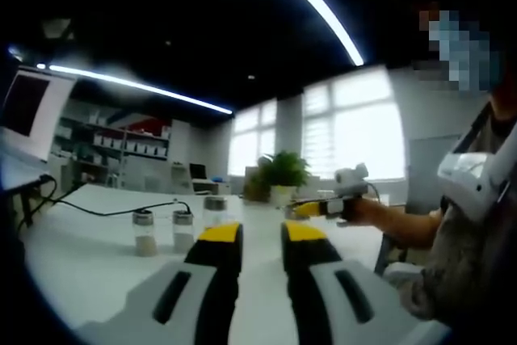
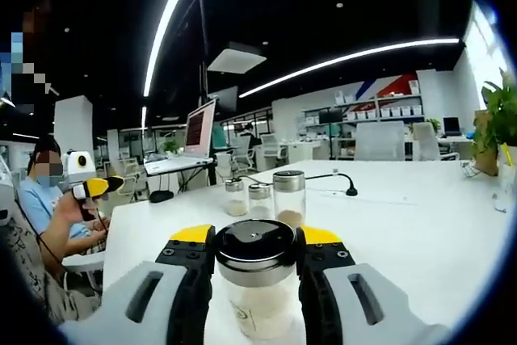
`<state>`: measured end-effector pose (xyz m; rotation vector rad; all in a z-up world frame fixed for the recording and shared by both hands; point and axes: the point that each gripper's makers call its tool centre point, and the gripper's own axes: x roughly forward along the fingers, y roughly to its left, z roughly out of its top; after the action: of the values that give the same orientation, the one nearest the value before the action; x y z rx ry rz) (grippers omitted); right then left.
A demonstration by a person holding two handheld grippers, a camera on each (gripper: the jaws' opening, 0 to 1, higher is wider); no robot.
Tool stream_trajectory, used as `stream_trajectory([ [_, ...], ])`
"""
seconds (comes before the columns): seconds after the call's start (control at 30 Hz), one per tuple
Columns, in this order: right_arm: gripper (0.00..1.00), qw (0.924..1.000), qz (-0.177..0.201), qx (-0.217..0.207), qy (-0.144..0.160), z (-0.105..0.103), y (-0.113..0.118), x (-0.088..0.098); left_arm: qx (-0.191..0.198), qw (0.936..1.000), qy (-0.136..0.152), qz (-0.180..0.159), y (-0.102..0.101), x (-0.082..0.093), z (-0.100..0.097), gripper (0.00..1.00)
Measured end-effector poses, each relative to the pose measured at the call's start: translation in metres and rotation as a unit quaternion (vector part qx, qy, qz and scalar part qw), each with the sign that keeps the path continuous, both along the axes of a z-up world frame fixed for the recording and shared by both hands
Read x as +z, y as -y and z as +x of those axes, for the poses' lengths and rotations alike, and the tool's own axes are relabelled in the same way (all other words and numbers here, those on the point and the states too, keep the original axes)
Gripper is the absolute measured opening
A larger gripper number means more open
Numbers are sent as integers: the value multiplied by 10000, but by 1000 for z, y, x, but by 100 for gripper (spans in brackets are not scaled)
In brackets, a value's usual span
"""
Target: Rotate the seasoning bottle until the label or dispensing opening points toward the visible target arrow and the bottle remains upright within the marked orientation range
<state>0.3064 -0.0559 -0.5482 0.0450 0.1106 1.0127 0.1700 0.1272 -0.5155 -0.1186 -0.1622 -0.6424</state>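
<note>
A glass seasoning bottle (image 2: 257, 296) with a dark metal lid stands upright on the white table (image 2: 404, 232), holding pale powder. My right gripper (image 2: 257, 241) is shut on it, a yellow-tipped jaw pressed to each side of the lid. Three more bottles (image 2: 259, 199) stand in a group farther back, and they also appear in the left gripper view as bottles (image 1: 183, 229) just left of my left gripper (image 1: 262, 236). That gripper hovers open over the table with nothing between its jaws. I see no arrow mark.
A person's hand holds another yellow-tipped gripper (image 1: 319, 208) at the right, and a seated person (image 2: 48, 208) holds a similar gripper (image 2: 97, 187). A black cable (image 1: 105, 212), a potted plant (image 1: 283, 174) and a laptop (image 2: 198, 131) sit farther off.
</note>
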Motion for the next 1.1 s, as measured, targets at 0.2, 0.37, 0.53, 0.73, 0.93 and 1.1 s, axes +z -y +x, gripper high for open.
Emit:
stream_trajectory([
  [0.2,39,9999,7,-108,86,0,0,0,73,10000,60,-9,-5,5,-2,20],
  [0.37,39,9999,36,-53,91,0,0,0,83,10000,41,8,-5,3,-1,20],
  [0.53,39,10000,56,-3,64,-1,0,0,73,10000,37,5,-4,3,-1,20],
  [0.73,39,9999,71,-68,89,0,1,0,39,10000,20,14,-1,2,0,20],
  [0.93,39,9998,111,-95,119,0,1,0,48,10000,24,3,-2,2,0,20],
  [1.1,40,9998,124,56,136,-1,1,-1,77,10000,19,-4,-4,2,1,20],
])
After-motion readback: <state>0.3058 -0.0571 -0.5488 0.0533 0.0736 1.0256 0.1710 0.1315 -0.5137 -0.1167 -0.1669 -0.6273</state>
